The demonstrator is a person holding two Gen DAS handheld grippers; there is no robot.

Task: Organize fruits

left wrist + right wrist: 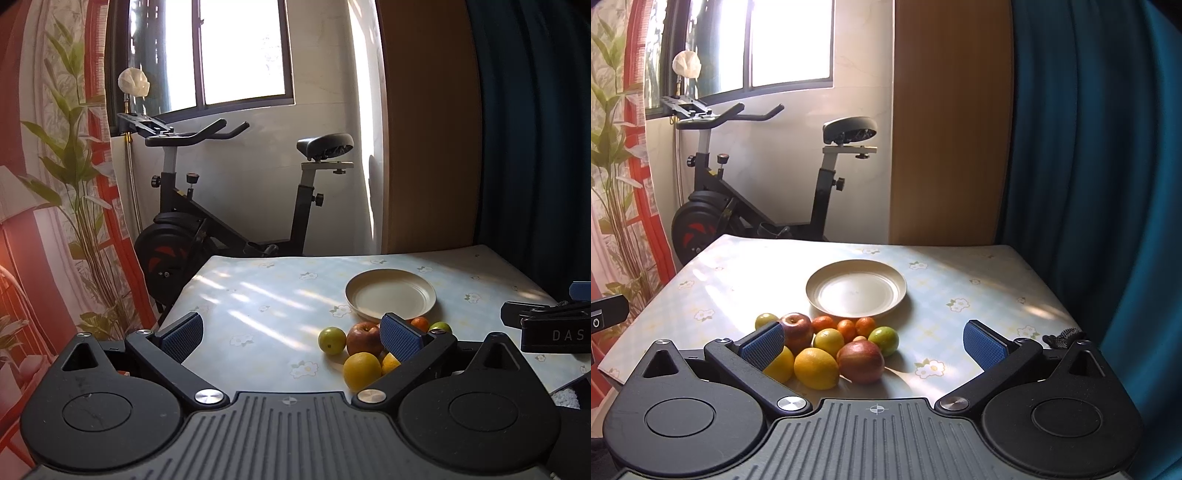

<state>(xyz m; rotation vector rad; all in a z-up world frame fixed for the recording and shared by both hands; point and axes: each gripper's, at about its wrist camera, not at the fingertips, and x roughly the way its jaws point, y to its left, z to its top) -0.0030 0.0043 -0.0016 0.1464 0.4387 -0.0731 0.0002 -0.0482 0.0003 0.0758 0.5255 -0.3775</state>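
Observation:
A pile of fruit lies on the table in front of an empty cream plate: two red apples, yellow oranges, small tangerines and green fruits. My right gripper is open and empty, just short of the pile, its left finger over the fruit. In the left wrist view the plate, a red apple, an orange and a green fruit lie to the right. My left gripper is open and empty, left of the pile.
The table has a floral cloth. An exercise bike stands behind it by the window. A wooden panel and blue curtain are at the right. The right gripper's body shows in the left wrist view.

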